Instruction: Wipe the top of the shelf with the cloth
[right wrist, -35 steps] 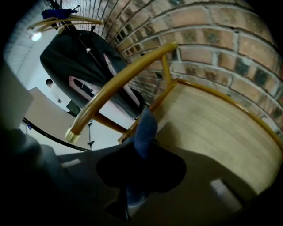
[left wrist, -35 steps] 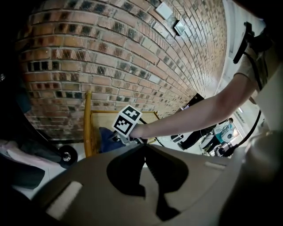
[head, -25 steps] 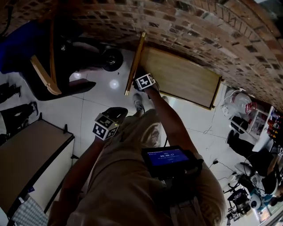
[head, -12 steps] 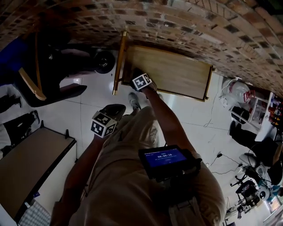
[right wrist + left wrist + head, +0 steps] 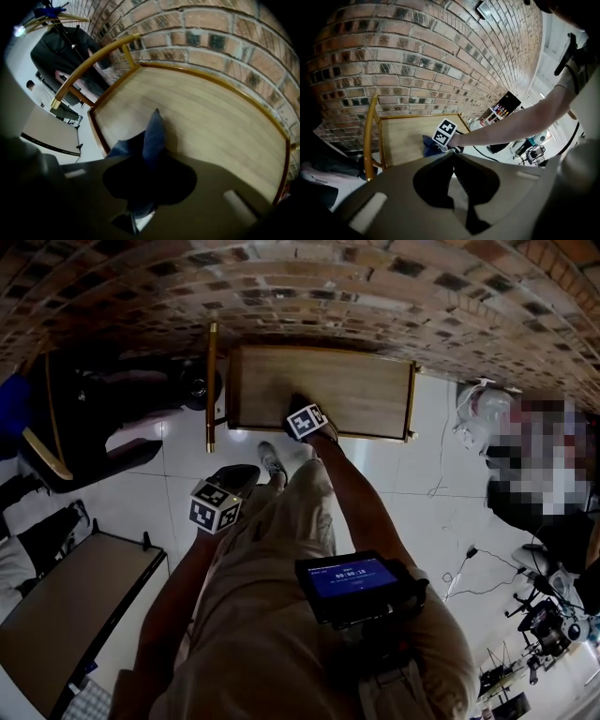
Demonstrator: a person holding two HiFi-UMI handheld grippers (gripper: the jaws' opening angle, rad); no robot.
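Note:
The wooden shelf top (image 5: 361,390) stands against the brick wall. My right gripper (image 5: 299,407) is over its front edge, left of the middle, shut on a dark blue cloth (image 5: 296,399). In the right gripper view the cloth (image 5: 153,131) sticks out of the jaws and lies on the shelf boards (image 5: 211,122). My left gripper (image 5: 244,476) hangs back over the floor by my leg, shut on nothing. In the left gripper view the left gripper (image 5: 452,157) points at the shelf (image 5: 405,136), the cloth (image 5: 429,144) and the right gripper's marker cube (image 5: 444,132).
A brass rail (image 5: 211,381) runs along the shelf's left end. A dark chair with a jacket (image 5: 84,413) stands to the left. A table (image 5: 66,615) is at the lower left. White bags (image 5: 478,413) and cables lie on the tiled floor to the right. A screen device (image 5: 352,577) sits on my chest.
The right gripper has slid the cloth rightward from the shelf's near left corner along the front edge. The head view has swung, so the shelf now looks level. The left gripper stayed put.

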